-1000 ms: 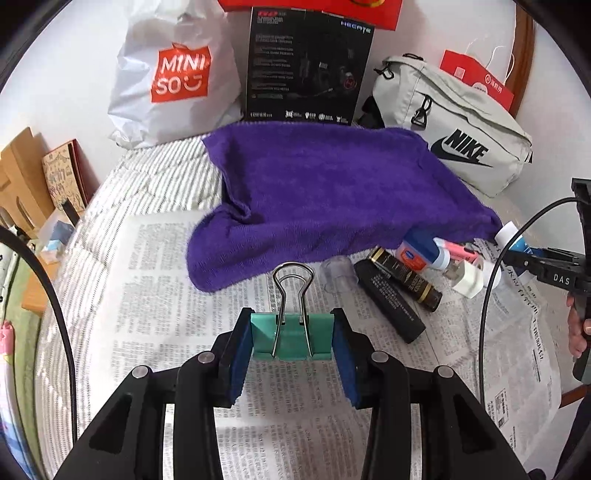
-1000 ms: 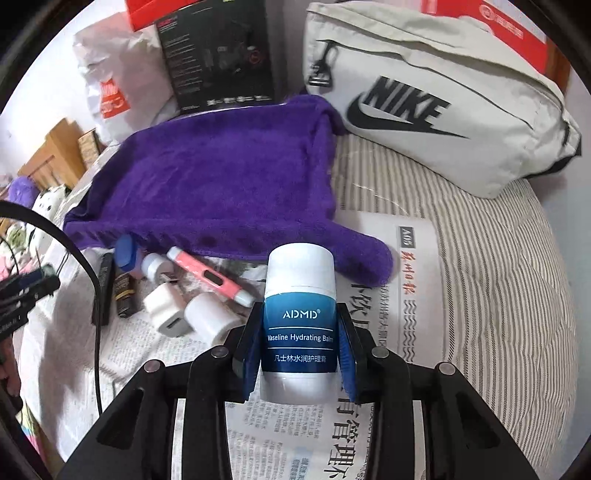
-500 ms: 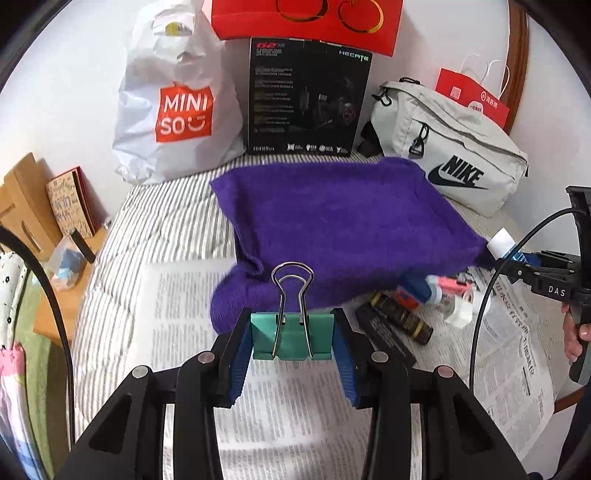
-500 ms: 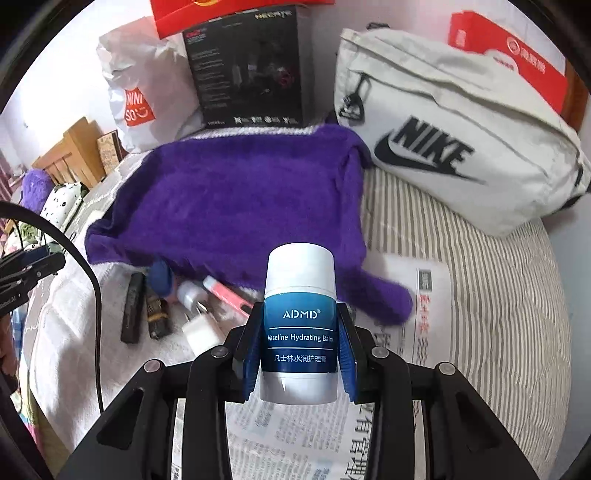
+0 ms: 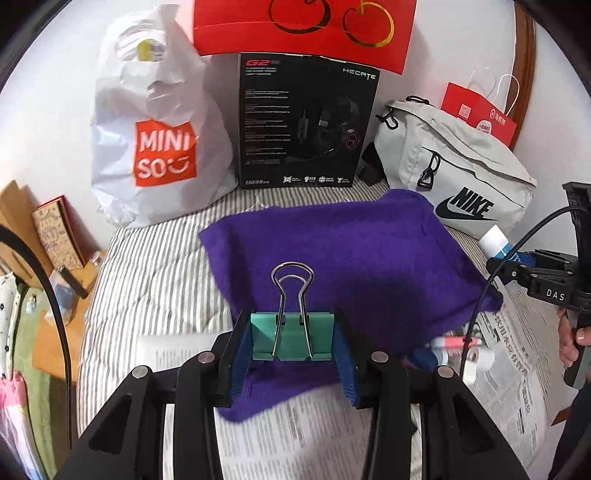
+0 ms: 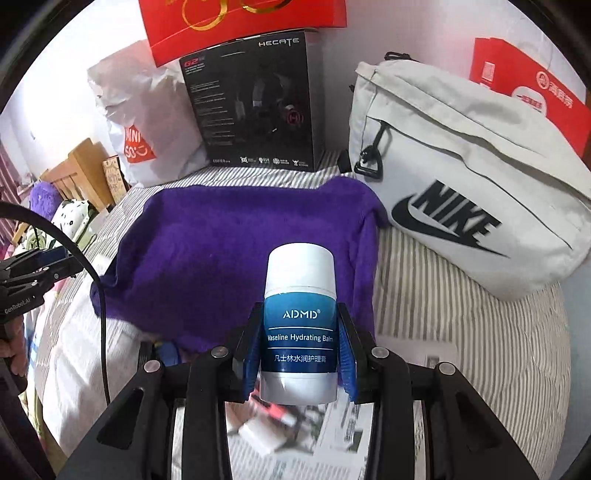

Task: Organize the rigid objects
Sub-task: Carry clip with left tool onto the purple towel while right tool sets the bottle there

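Note:
My left gripper point(image 5: 291, 341) is shut on a green binder clip point(image 5: 291, 339) with its wire handles upright, held above the near edge of a purple towel point(image 5: 351, 258). My right gripper point(image 6: 298, 350) is shut on a white and blue balm stick point(image 6: 299, 325), held upright above the towel's point(image 6: 229, 258) front right edge. The right gripper and its stick also show at the right of the left wrist view point(image 5: 496, 242). A pink tube point(image 5: 458, 341) and white plugs point(image 5: 480, 360) lie on newspaper point(image 5: 517, 350) below the towel; part of this pile is hidden behind the grippers.
A Miniso bag point(image 5: 155, 147), a black headset box point(image 5: 306, 122), a grey Nike bag point(image 6: 461, 199) and red paper bags point(image 5: 303, 29) stand along the back wall. The striped bed point(image 6: 443, 314) drops off at the left to wooden furniture point(image 5: 22, 229).
Both grippers have risen and moved toward the towel with their objects still held. The small items on the newspaper have slipped low, partly behind the fingers.

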Demonstrator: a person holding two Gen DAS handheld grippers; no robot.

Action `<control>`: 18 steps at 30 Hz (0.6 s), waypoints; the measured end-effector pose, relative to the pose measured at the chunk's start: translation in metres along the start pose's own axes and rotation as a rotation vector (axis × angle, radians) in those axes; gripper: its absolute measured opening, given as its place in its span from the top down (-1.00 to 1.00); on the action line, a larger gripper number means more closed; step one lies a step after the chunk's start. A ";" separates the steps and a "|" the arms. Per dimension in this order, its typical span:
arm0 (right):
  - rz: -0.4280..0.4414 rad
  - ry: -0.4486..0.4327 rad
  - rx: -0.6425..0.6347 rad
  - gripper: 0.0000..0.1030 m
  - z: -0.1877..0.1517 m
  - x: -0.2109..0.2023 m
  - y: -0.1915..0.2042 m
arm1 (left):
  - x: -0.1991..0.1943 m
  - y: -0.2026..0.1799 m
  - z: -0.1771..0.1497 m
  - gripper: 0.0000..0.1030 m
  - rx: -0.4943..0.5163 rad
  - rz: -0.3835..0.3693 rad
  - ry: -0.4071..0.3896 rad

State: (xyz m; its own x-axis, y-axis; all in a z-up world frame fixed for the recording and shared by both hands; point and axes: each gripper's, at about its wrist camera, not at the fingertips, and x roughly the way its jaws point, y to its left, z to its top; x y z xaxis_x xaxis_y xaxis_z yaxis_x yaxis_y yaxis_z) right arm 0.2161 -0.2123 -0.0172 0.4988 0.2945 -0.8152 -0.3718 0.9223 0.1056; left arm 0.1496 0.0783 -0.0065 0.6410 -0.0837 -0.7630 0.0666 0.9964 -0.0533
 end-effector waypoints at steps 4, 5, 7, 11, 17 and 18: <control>0.009 0.012 -0.004 0.30 0.015 0.018 0.002 | 0.020 -0.002 0.014 0.24 0.008 -0.014 0.015; 0.008 0.018 -0.008 0.30 0.018 0.024 0.003 | 0.026 -0.002 0.017 0.24 0.011 -0.016 0.021; 0.009 0.037 -0.015 0.30 0.024 0.037 0.003 | 0.038 -0.003 0.022 0.24 0.015 -0.020 0.034; 0.009 0.076 -0.021 0.30 0.033 0.065 0.003 | 0.067 0.000 0.029 0.24 0.002 -0.034 0.065; -0.011 0.132 -0.043 0.30 0.047 0.106 0.004 | 0.104 0.005 0.043 0.24 -0.024 -0.043 0.094; -0.014 0.139 -0.046 0.30 0.049 0.113 0.003 | 0.111 0.006 0.046 0.24 -0.030 -0.045 0.099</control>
State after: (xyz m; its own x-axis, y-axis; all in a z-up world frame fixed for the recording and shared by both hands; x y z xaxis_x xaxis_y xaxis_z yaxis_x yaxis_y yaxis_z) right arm 0.3095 -0.1638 -0.0807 0.3918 0.2410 -0.8879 -0.4028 0.9126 0.0700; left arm 0.2563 0.0742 -0.0615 0.5587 -0.1282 -0.8194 0.0702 0.9917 -0.1073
